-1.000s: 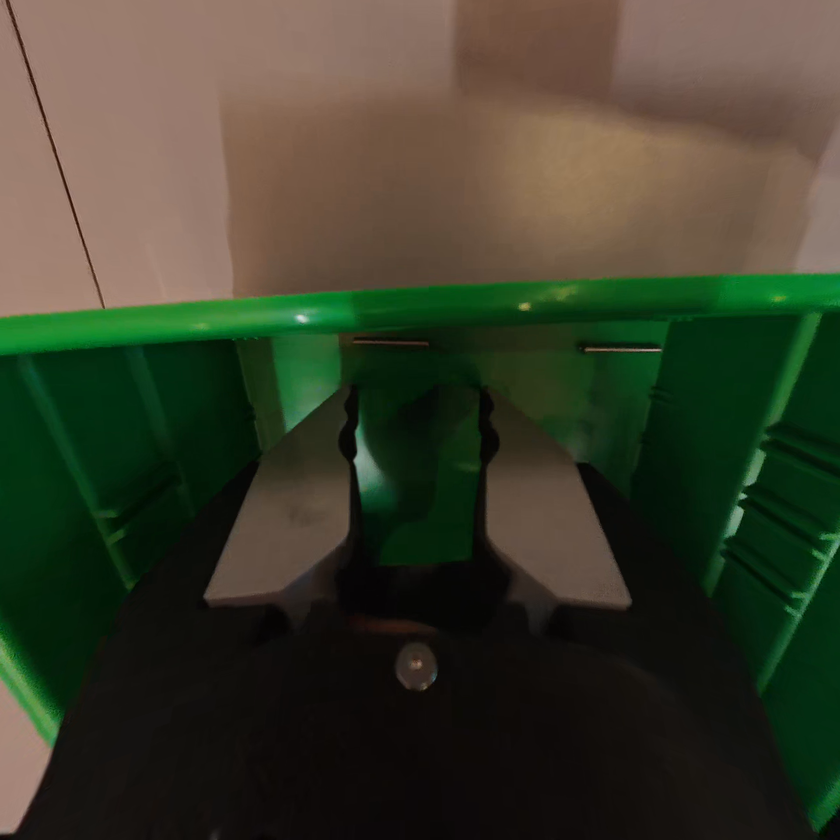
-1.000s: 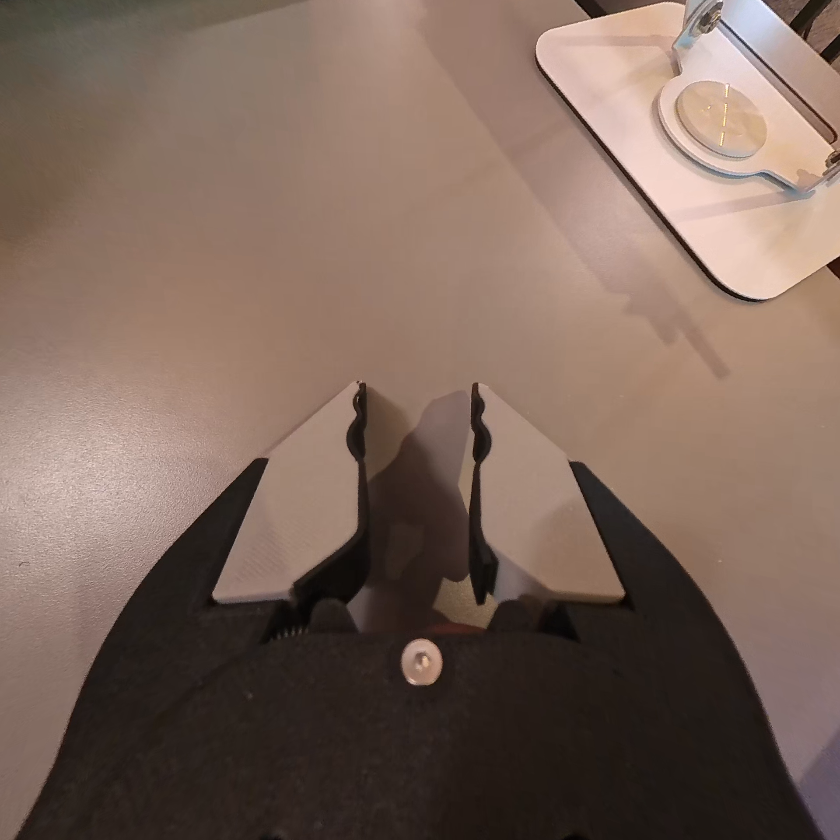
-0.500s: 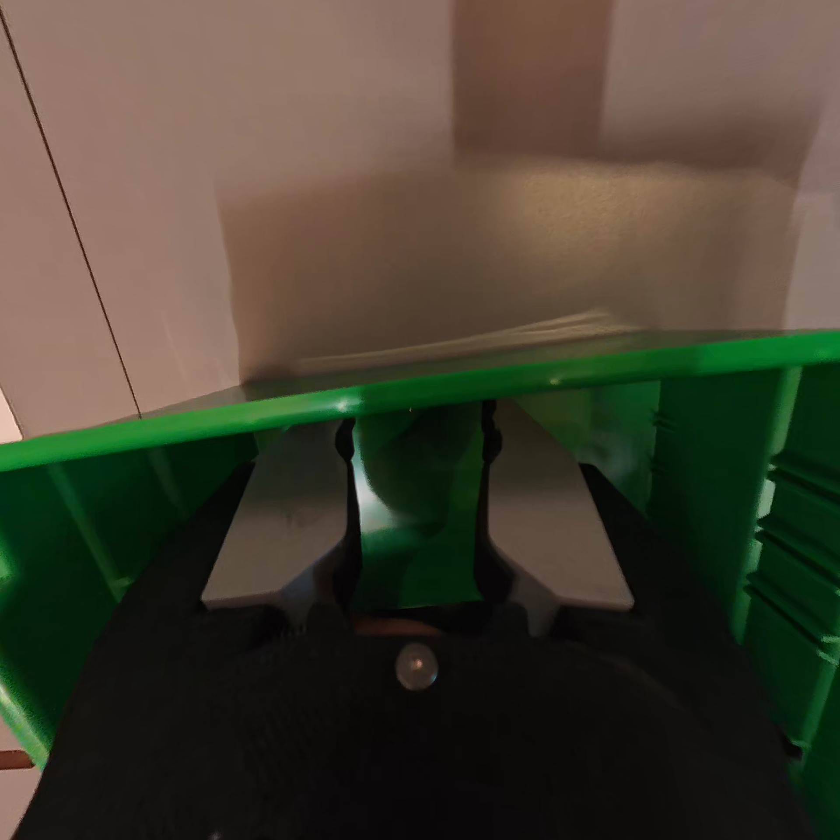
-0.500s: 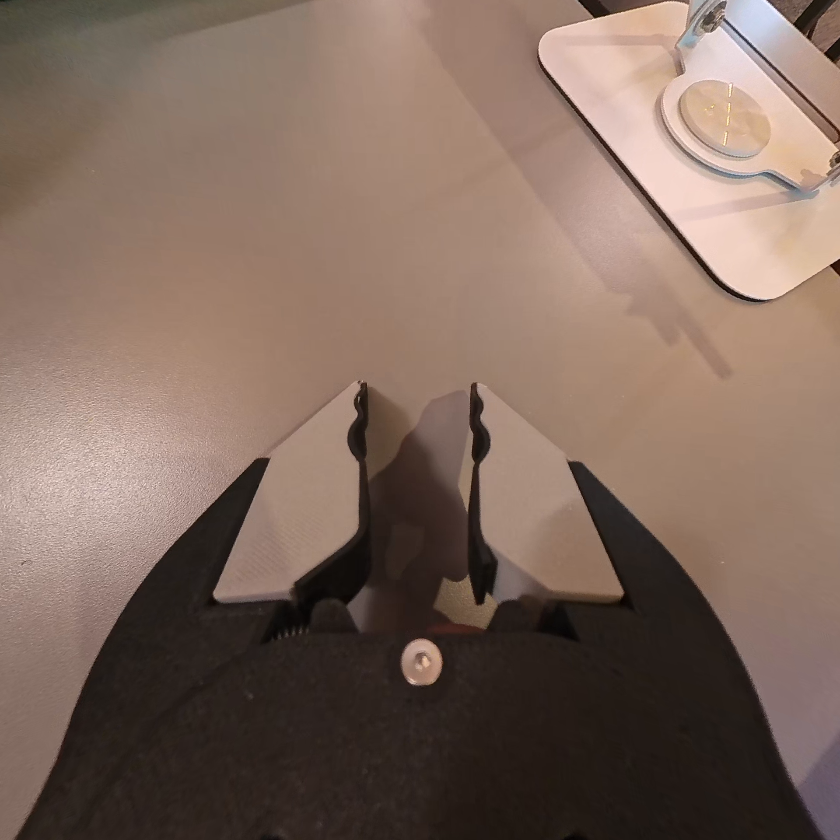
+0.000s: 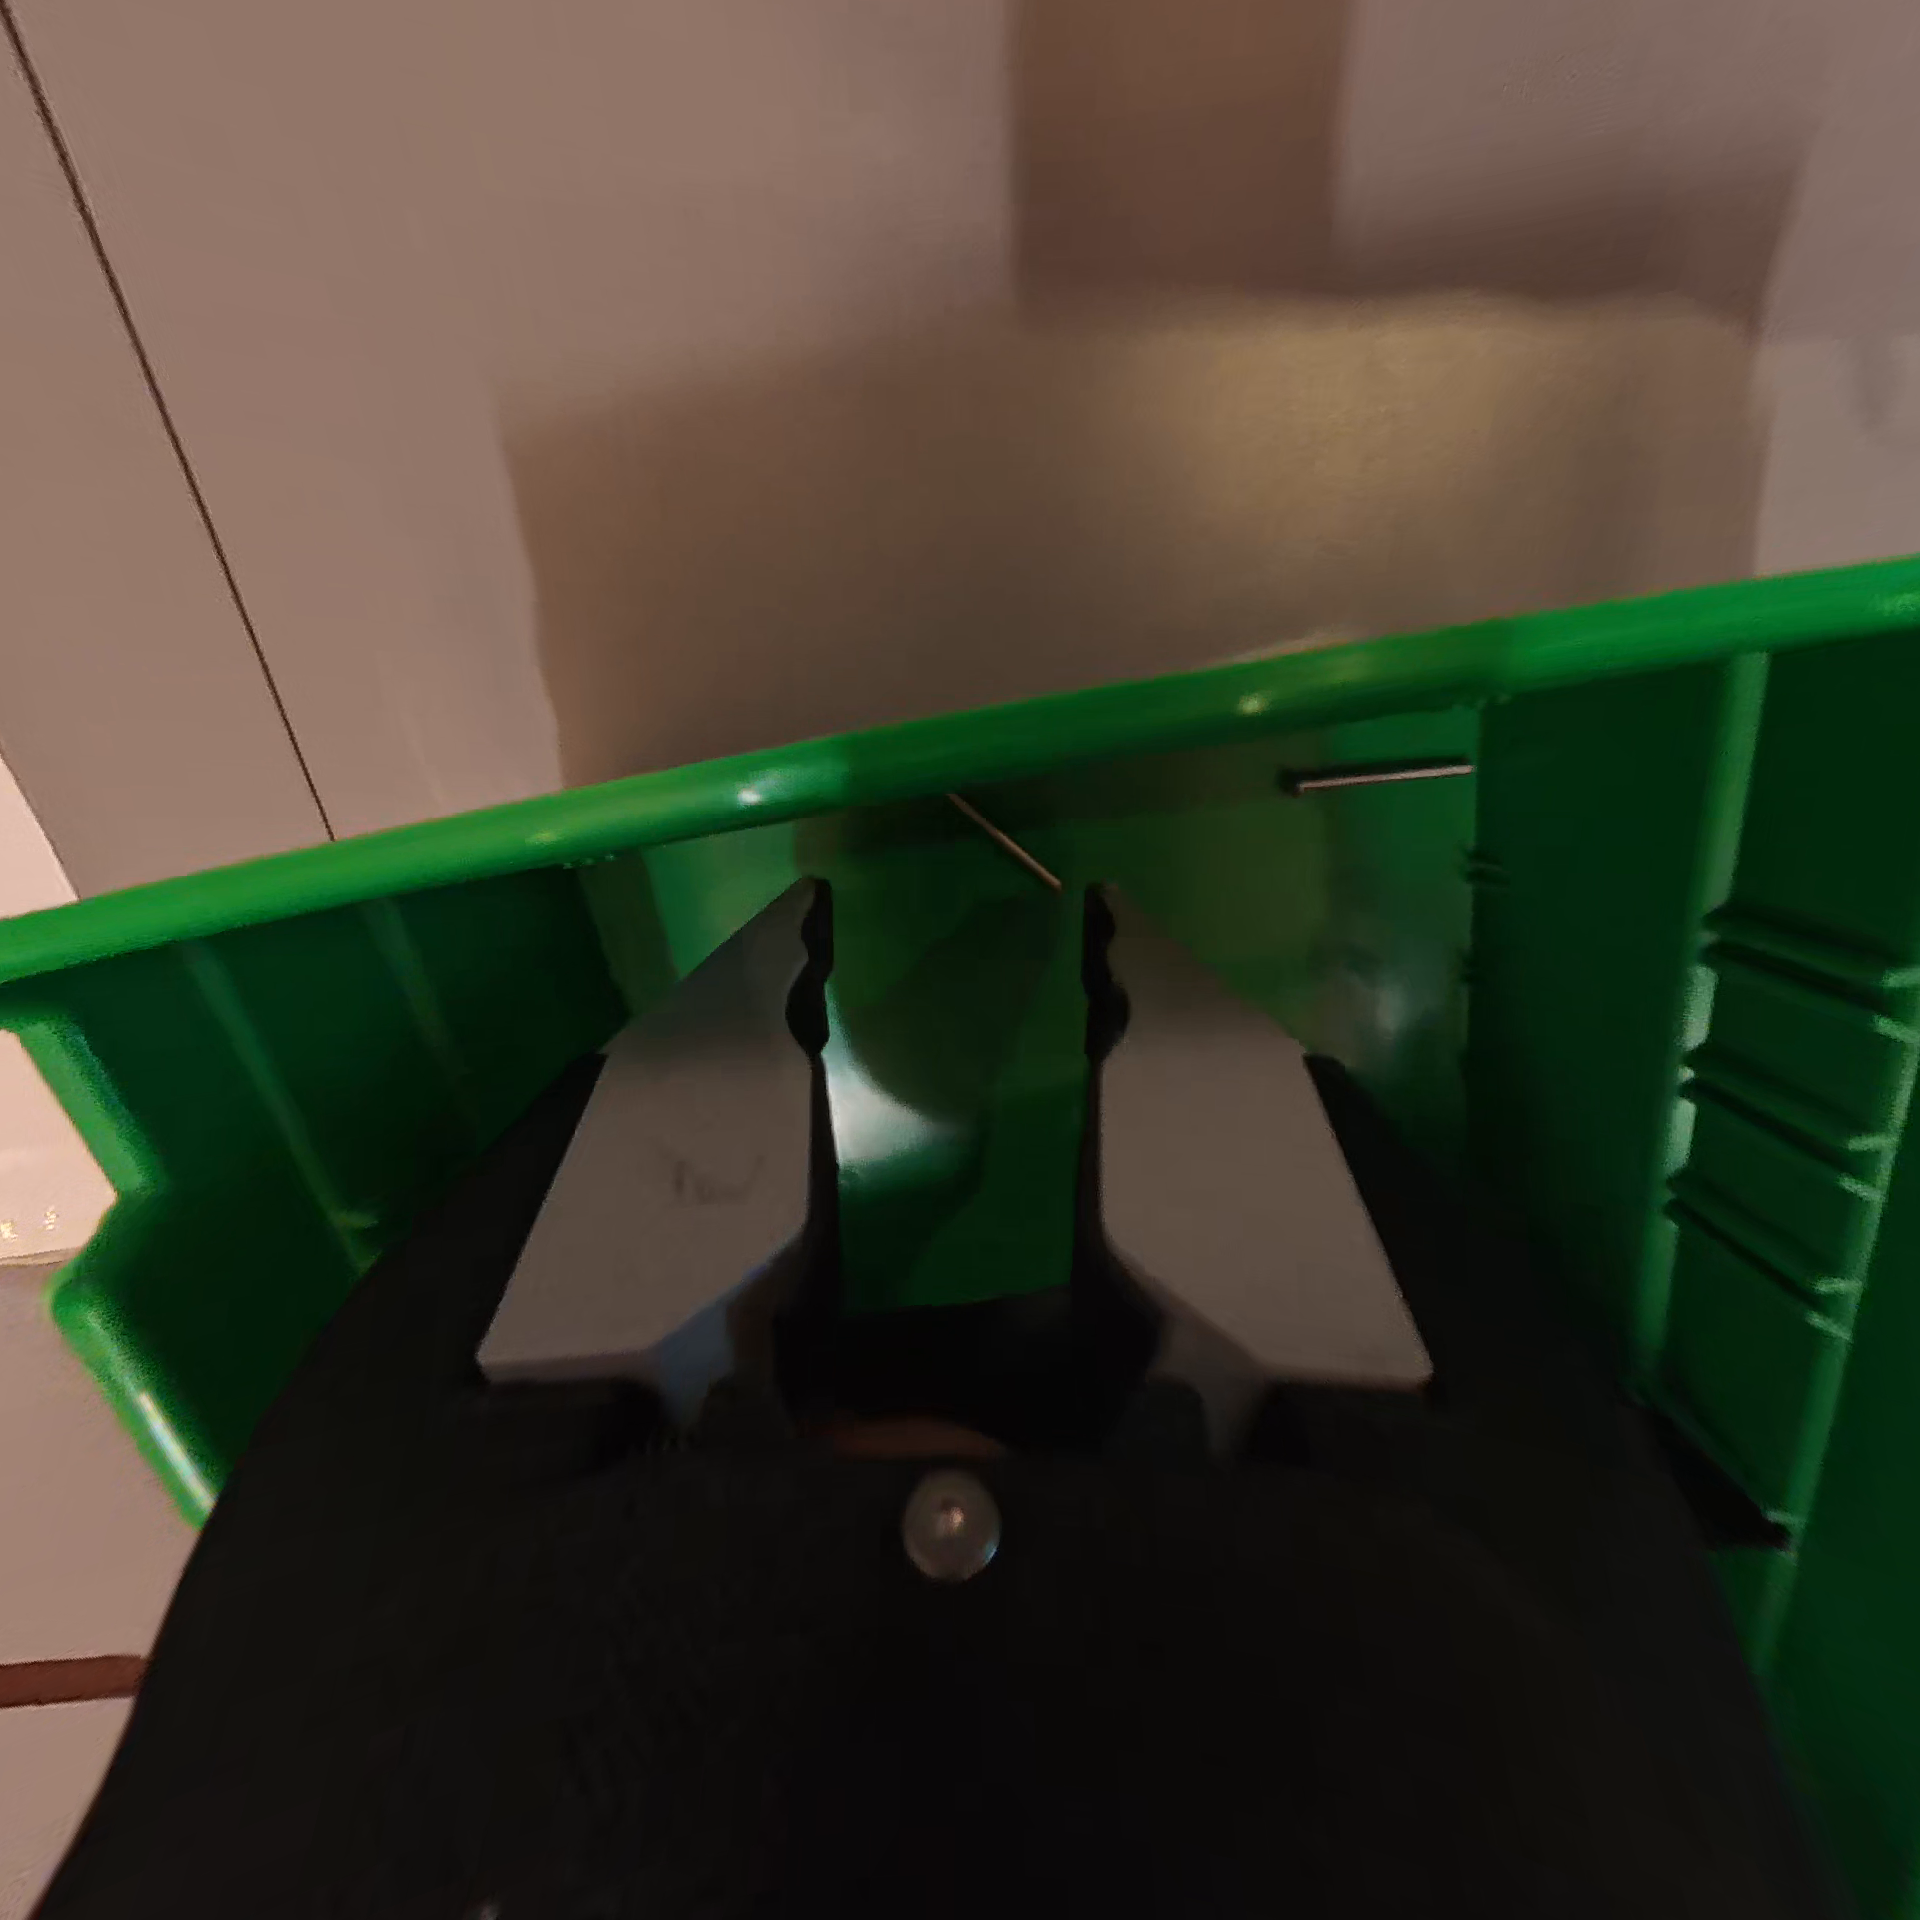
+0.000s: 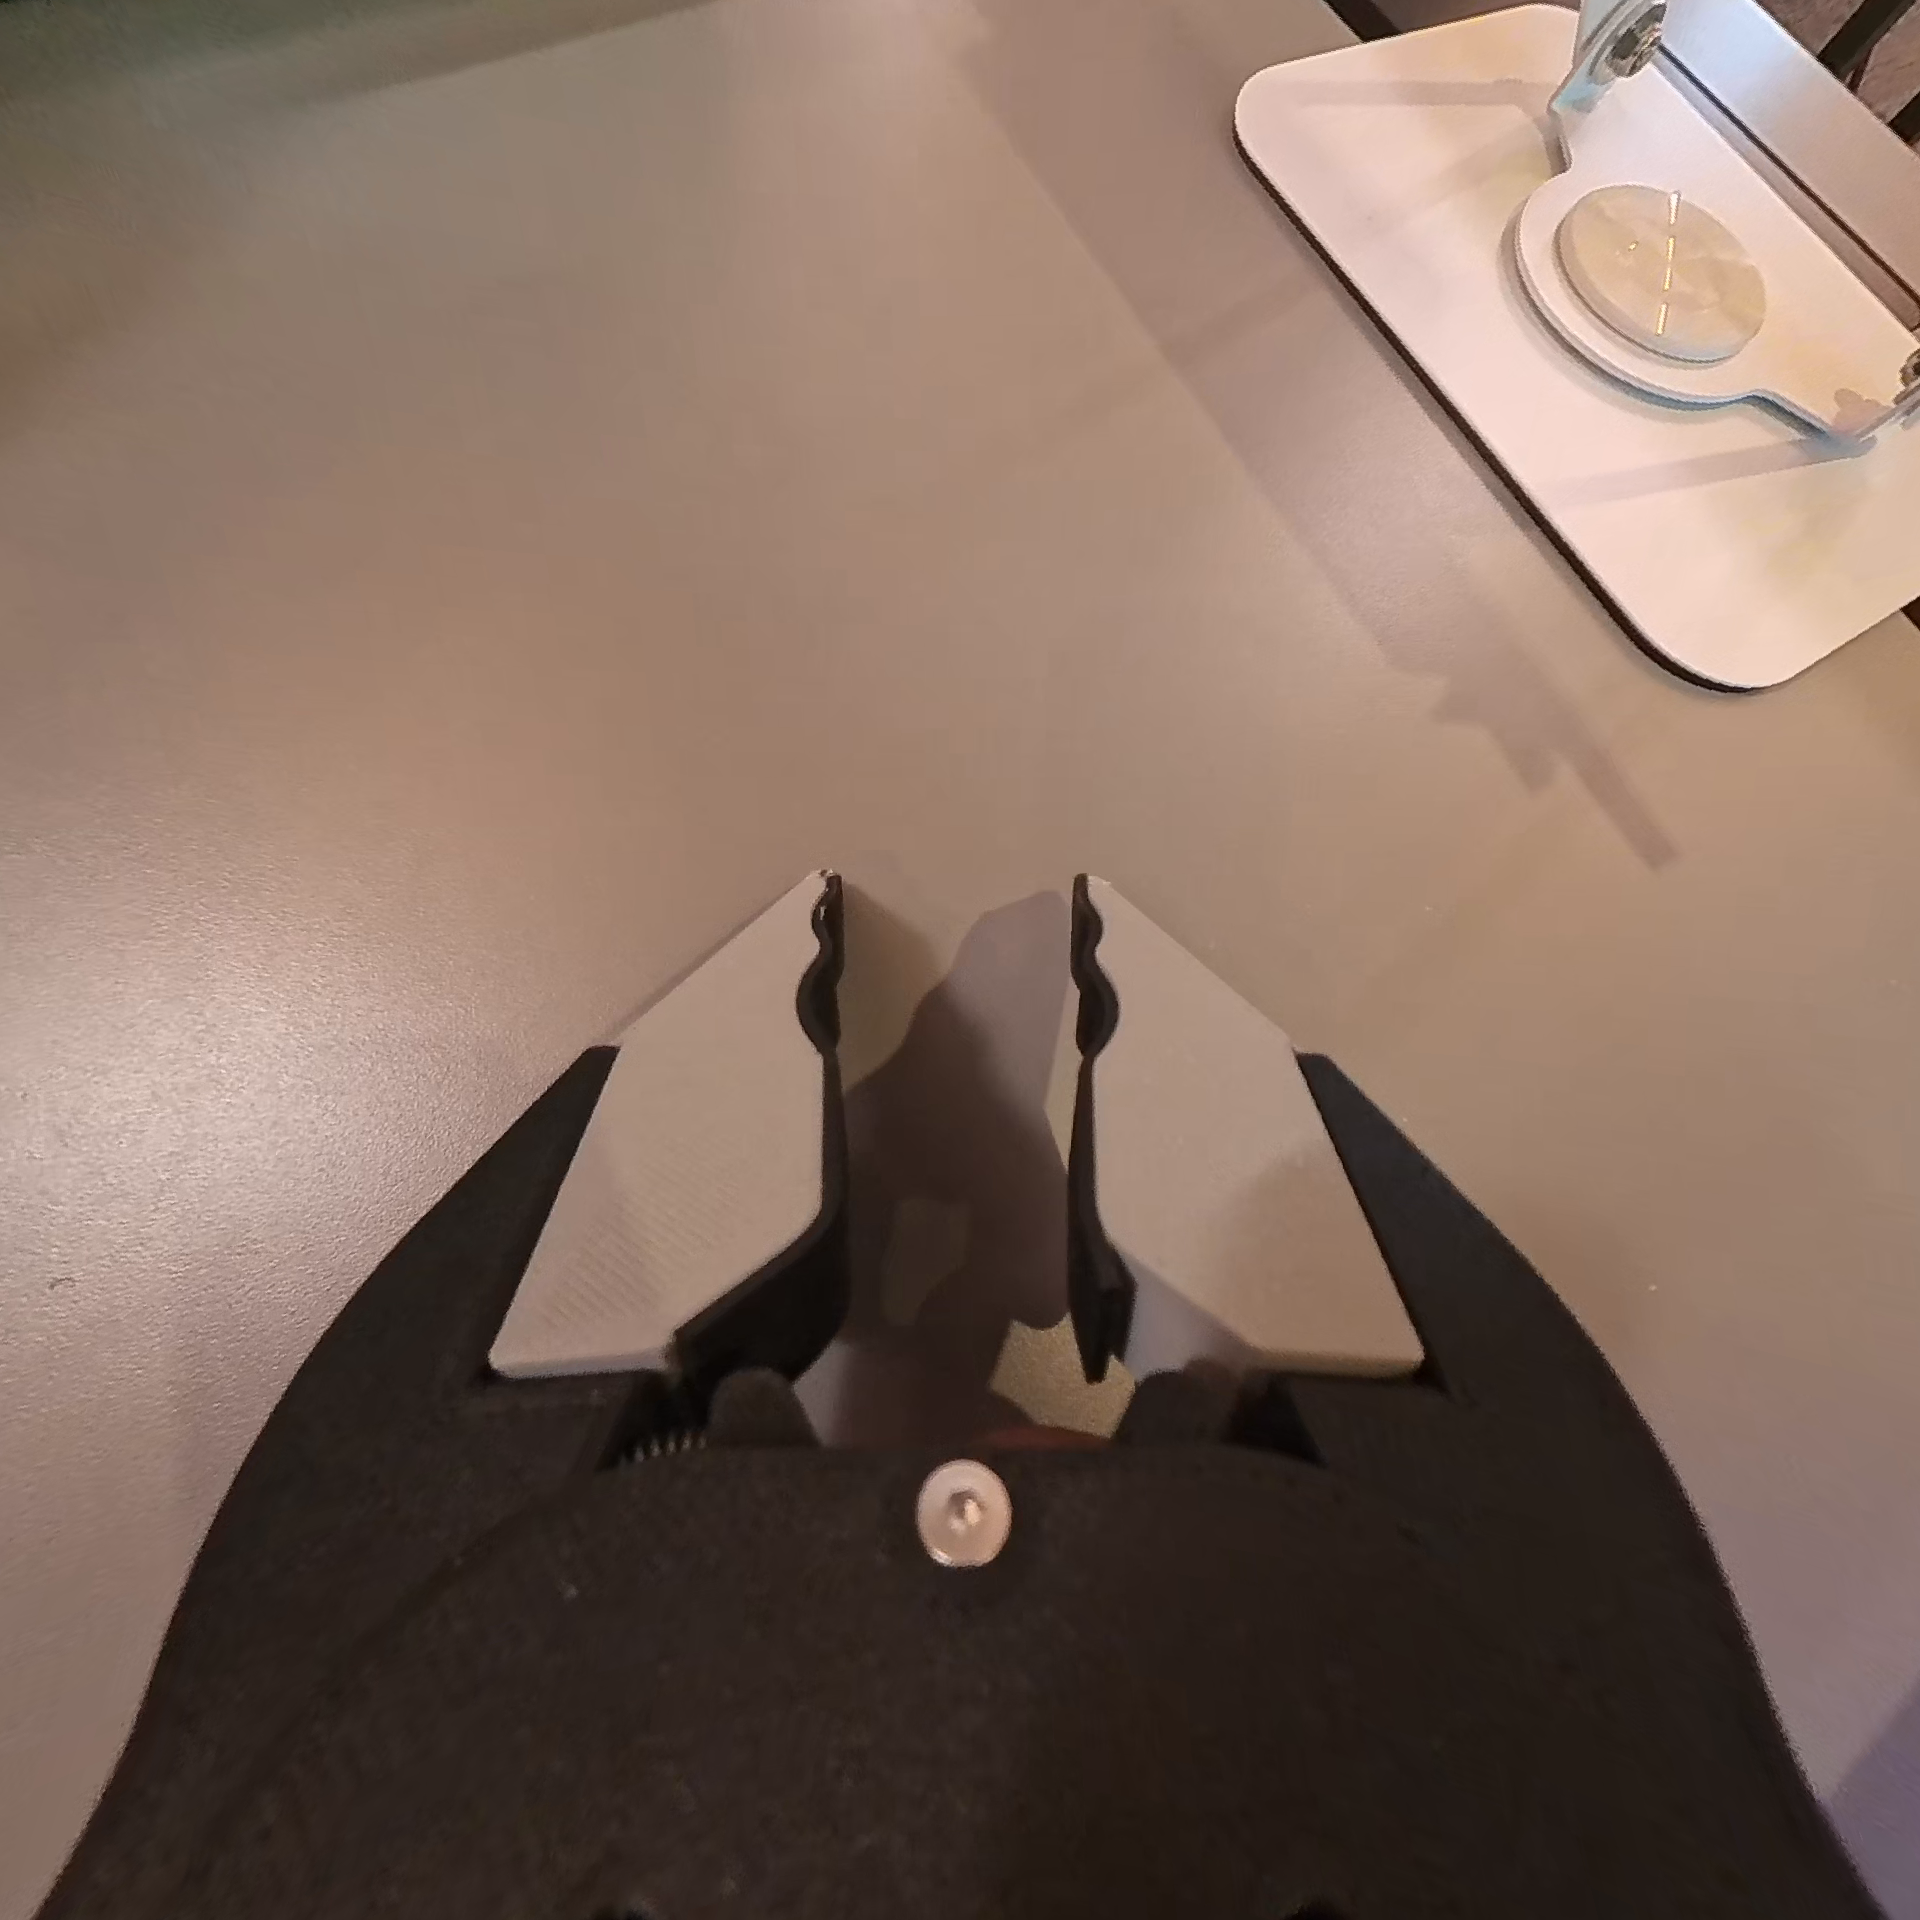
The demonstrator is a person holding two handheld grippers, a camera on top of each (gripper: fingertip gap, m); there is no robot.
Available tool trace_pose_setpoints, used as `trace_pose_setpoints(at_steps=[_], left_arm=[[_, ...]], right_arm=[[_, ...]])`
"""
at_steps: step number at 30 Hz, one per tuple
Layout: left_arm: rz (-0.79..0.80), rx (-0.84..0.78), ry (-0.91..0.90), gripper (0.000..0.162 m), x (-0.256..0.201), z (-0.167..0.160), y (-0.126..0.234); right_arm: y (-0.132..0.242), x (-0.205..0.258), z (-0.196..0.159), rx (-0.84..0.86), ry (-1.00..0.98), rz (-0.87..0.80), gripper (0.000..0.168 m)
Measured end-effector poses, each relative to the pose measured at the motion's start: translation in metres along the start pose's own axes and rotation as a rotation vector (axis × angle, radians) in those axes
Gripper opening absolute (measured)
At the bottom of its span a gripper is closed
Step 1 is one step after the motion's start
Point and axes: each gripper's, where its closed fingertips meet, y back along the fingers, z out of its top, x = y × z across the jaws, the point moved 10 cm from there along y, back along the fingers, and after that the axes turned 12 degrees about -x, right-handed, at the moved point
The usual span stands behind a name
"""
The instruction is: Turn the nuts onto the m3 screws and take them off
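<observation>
Two thin grey metal rods sit inside the green plastic bin (image 5: 312, 1039), at the foot of its far wall. They read as the m3 screws, but threads and heads are too small to make out. One screw (image 5: 1003, 854) lies diagonal, just past the left gripper (image 5: 951, 914) tips. The other screw (image 5: 1377, 777) lies level, off to the right near the ribbed side wall. No nuts visible in either view.

Left gripper is down inside the bin, jaws parted with a clear gap, nothing between them (green floor shows through). The bin's far rim crosses the view just above the fingertips. Beyond it is pale wall and a blurred tan surface.

Right gripper (image 6: 956, 888) hangs over the bare grey table (image 6: 520, 520), jaws likewise apart and empty. Far right on the table sits a white rounded board (image 6: 1351, 177) carrying a metal bracket with a round disc (image 6: 1636, 270), well clear of the gripper.

Count: 2 screws, 1 bin, 1 board, 2 grippers.
</observation>
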Motion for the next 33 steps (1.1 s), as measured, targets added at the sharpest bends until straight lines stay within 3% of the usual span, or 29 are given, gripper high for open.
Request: trace_pose_setpoints(at_steps=[3,17,23,33], left_arm=[[0.013,-0.034,0.026,0.037,0.000,0.002,-0.005],[0.052,-0.029,0.029,0.031,-0.009,0.004,-0.017],[0.051,-0.018,-0.013,0.014,-0.012,0.001,-0.016],[0.043,-0.005,-0.063,0.009,-0.015,-0.003,-0.014]], right_arm=[[0.000,0.000,0.000,0.000,0.000,-0.001,0.041],[0.000,0.001,0.000,-0.001,0.010,-0.006,0.041],[0.000,0.001,0.000,-0.001,0.012,-0.006,0.040],[0.000,0.002,0.000,-0.002,0.017,-0.008,0.040]])
